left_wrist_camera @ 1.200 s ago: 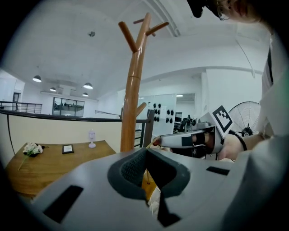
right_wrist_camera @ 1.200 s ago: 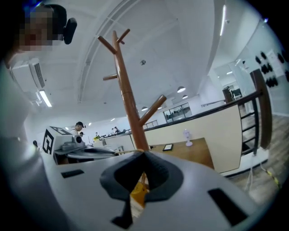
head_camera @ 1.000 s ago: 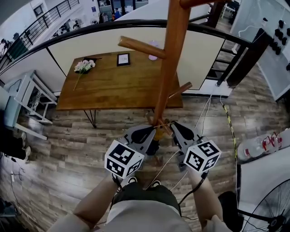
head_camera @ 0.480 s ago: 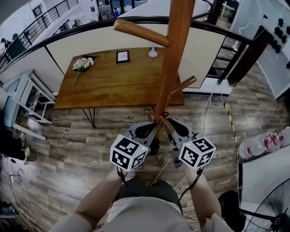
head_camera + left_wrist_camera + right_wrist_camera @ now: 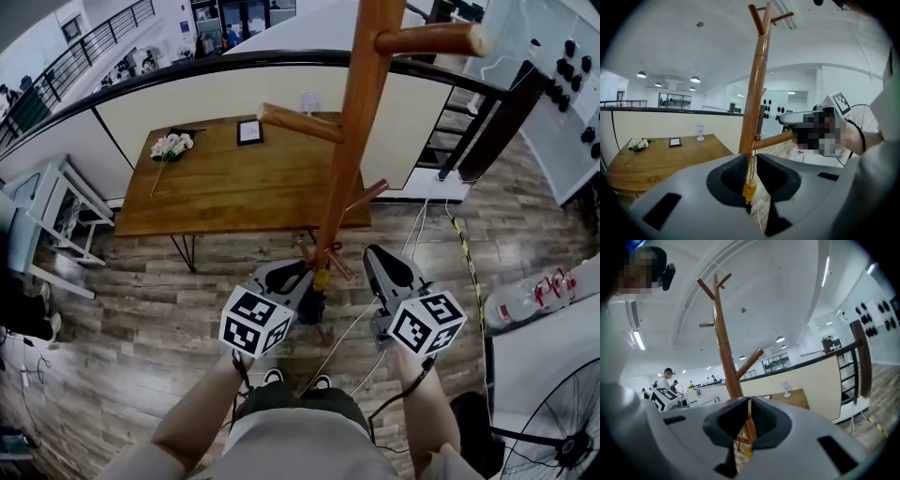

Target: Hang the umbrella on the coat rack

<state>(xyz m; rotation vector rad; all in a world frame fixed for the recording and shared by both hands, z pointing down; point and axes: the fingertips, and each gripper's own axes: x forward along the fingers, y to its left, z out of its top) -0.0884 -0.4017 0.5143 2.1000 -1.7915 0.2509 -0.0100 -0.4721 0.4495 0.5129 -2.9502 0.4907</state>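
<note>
The wooden coat rack rises in front of me, with a low peg sticking out to the right. A thin cord runs from a peg down to the umbrella's yellow handle end. My left gripper is shut on that yellow end, close to the pole's foot. The dark umbrella body hangs just below it. My right gripper is off to the right of the pole, shut and holding nothing. In the right gripper view the pole stands beyond the right gripper.
A wooden table with flowers and a small frame stands behind the rack against a curved railing. Cables trail over the floor at the right. A fan and bottles are at the far right, a white chair at the left.
My right gripper has drawn away from the pole to the right. The left gripper stays at the yellow handle end by the pole.
</note>
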